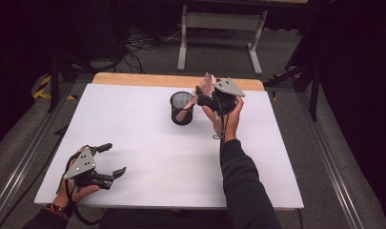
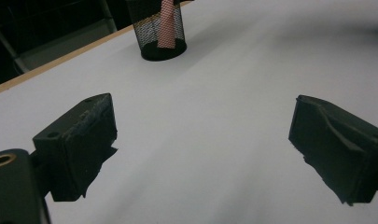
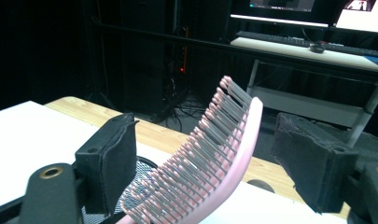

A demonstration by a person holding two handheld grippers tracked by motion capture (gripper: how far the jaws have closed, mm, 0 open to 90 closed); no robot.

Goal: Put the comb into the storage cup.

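Observation:
A pink hairbrush [image 1: 208, 85] with grey bristles stands tilted in a black mesh cup [image 1: 182, 108] at the far middle of the white tabletop [image 1: 147, 138], handle down inside the cup. My right gripper [image 1: 203, 93] is level with the brush head, jaws apart on either side of it. In the right gripper view the hairbrush [image 3: 214, 154] leans between the pads with a gap on each side, above the cup's rim [image 3: 142, 169]. My left gripper [image 1: 113, 159] rests open and empty near the front left corner. From there the left gripper [image 2: 203, 140] faces the cup [image 2: 162, 30] and the brush handle [image 2: 166, 21].
The tabletop's wooden far edge [image 1: 147, 78] lies just behind the cup. Beyond it a white desk frame [image 1: 219, 28] stands on grey floor with cables. Metal rails [image 1: 324, 152] run along both sides of the table.

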